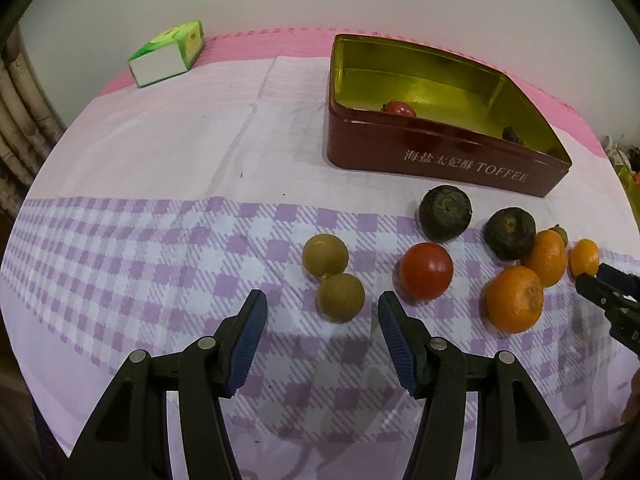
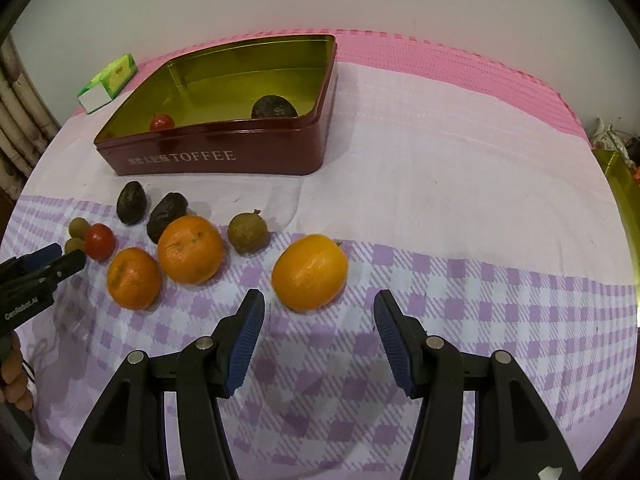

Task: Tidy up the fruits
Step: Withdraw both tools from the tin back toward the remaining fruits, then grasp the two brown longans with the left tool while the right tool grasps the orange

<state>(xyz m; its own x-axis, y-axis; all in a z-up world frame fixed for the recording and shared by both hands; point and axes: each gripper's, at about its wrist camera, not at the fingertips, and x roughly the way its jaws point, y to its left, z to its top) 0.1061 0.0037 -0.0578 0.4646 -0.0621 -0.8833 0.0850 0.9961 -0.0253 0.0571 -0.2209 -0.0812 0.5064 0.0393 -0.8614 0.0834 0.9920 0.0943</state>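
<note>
A dark red toffee tin (image 1: 440,160) (image 2: 224,156) with a gold inside holds a small tomato (image 1: 400,109) (image 2: 162,122) and a dark fruit (image 2: 274,108). On the checked cloth lie two brown longans (image 1: 325,255) (image 1: 340,297), a tomato (image 1: 426,270), two dark fruits (image 1: 445,212) (image 1: 509,238) and three oranges (image 1: 514,304) (image 2: 310,271) (image 2: 190,254). My left gripper (image 1: 322,318) is open, just short of the near longan. My right gripper (image 2: 319,316) is open, just short of the rightmost orange.
A green and white carton (image 1: 168,54) (image 2: 108,82) lies at the far left on the pink mat. A lone longan (image 2: 247,233) sits behind the oranges. A yellow-green container (image 2: 624,200) stands at the right edge. The wall is close behind the table.
</note>
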